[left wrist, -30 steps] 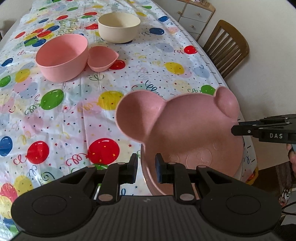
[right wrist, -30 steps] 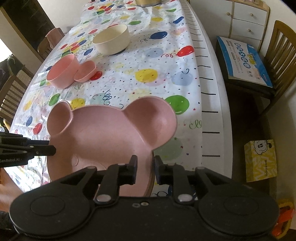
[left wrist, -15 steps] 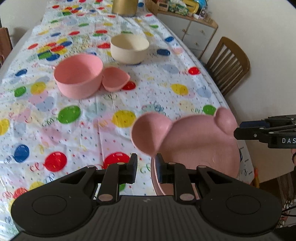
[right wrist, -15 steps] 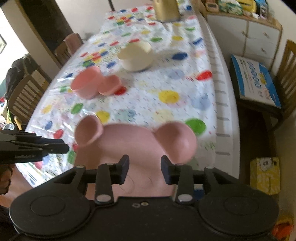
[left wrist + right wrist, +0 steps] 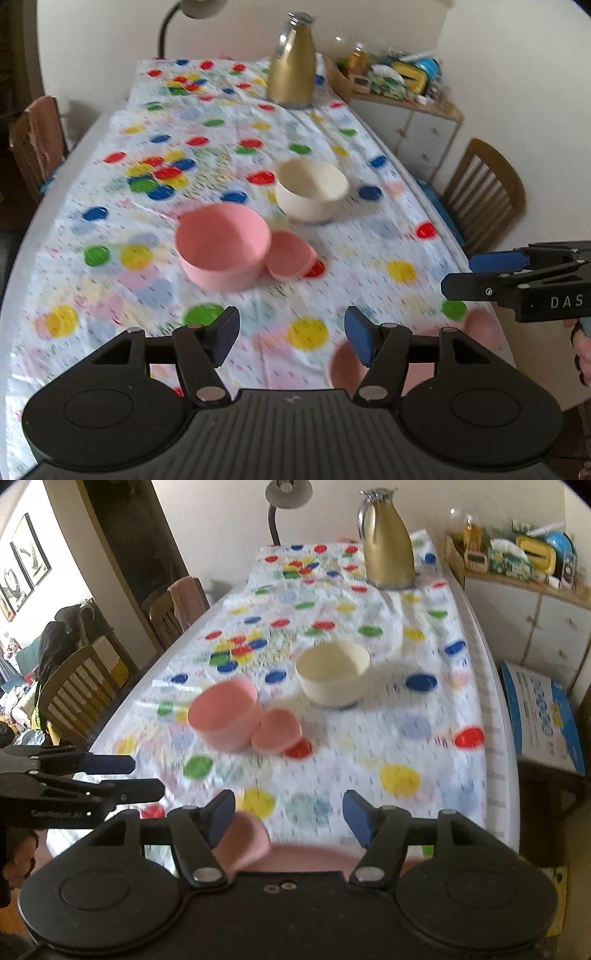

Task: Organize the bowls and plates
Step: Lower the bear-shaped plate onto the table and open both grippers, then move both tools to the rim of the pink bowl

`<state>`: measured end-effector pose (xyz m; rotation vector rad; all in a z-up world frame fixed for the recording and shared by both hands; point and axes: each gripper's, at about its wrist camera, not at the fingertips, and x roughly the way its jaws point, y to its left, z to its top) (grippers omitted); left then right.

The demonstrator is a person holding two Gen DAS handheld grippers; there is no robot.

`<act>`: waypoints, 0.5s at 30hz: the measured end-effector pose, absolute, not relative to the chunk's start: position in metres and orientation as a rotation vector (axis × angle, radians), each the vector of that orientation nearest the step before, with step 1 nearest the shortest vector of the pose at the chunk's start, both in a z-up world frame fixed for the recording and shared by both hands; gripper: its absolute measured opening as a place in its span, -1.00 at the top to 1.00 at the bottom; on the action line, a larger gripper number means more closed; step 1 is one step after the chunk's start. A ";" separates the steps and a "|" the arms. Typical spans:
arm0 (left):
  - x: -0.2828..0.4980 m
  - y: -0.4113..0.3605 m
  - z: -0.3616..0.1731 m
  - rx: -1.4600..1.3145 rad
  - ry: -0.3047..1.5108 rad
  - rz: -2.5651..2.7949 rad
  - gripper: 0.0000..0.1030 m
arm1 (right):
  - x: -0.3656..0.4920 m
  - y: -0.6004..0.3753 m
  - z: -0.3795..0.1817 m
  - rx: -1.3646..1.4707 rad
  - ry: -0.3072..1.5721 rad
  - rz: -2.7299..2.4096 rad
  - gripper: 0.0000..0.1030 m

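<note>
A pink bear-shaped plate lies at the table's near right edge, mostly hidden under both grippers; it also shows in the right wrist view. My left gripper is open and empty above the plate's left ear. My right gripper is open and empty above the plate. A pink bowl, a small pink dish touching it, and a cream bowl stand mid-table.
A gold thermos jug stands at the far end of the balloon tablecloth. Wooden chairs flank the table. A white cabinet with clutter is at the back right.
Both grippers let go of the bear plate, opened wide and pulled up and back. The plate now lies low at the near table edge.
</note>
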<state>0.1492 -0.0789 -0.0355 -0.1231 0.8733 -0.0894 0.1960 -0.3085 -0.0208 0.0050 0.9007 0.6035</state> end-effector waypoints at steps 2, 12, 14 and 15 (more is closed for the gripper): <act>0.155 -0.071 -0.033 -0.130 0.866 -0.077 -0.27 | 0.202 -0.298 -0.018 0.003 0.885 0.608 -0.43; 0.179 -0.041 -0.024 -0.134 0.827 -0.038 -0.45 | 0.225 -0.250 -0.008 0.000 0.814 0.608 -0.93; 0.184 -0.035 -0.023 -0.132 0.809 -0.018 -0.55 | 0.230 -0.243 -0.008 0.003 0.802 0.596 -0.99; 0.187 -0.032 -0.023 -0.128 0.799 -0.006 -0.55 | 0.233 -0.238 -0.008 0.003 0.797 0.593 -0.99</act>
